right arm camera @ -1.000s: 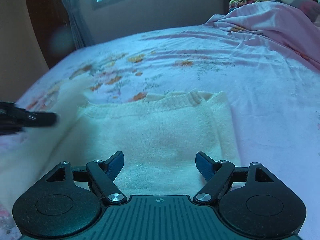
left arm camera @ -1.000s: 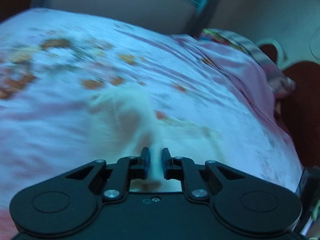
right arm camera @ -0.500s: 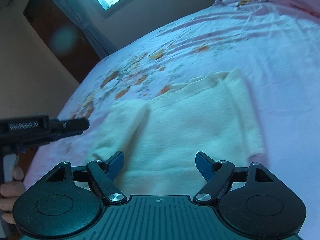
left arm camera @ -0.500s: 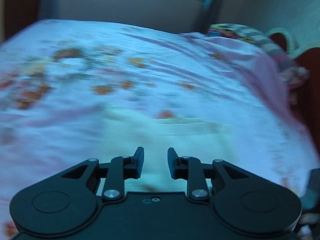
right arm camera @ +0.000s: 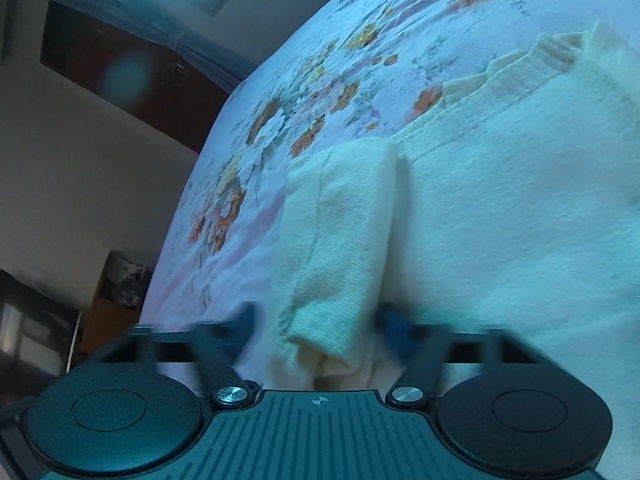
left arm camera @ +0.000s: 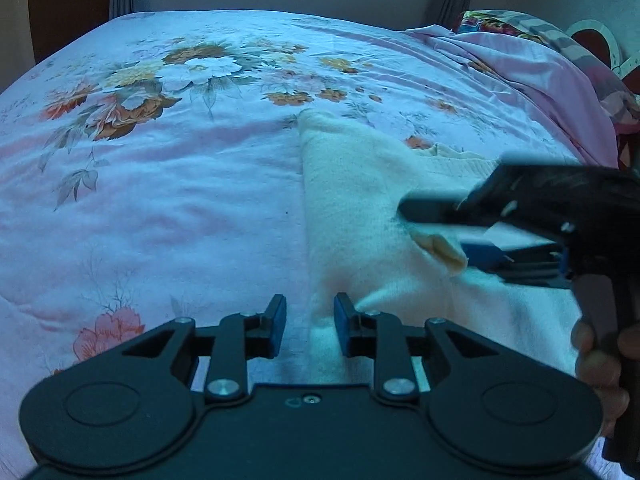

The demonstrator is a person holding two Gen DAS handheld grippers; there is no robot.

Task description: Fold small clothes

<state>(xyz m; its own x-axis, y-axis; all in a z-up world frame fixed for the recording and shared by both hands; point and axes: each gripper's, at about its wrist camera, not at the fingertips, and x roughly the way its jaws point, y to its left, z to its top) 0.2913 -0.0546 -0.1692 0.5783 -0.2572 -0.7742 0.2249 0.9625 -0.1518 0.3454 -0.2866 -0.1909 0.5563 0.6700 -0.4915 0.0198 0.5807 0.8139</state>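
Since last look: both my hands have swung in on the cream sweater (left arm camera: 360,216); its sleeve (right arm camera: 340,240), earlier up in the left jaws, now lies folded over the body
Left gripper (left arm camera: 310,322): jaws a narrow gap apart, over the sweater's left edge, not pinching anything I can see
Right gripper (right arm camera: 320,320): jaws have just been closing around the sleeve cuff; blurred, but from the left view they look clamped on it
Sweater: flat on the floral bed sheet (left arm camera: 160,200), collar pointing away from me
Far right: bunched pink bedding (left arm camera: 540,80)
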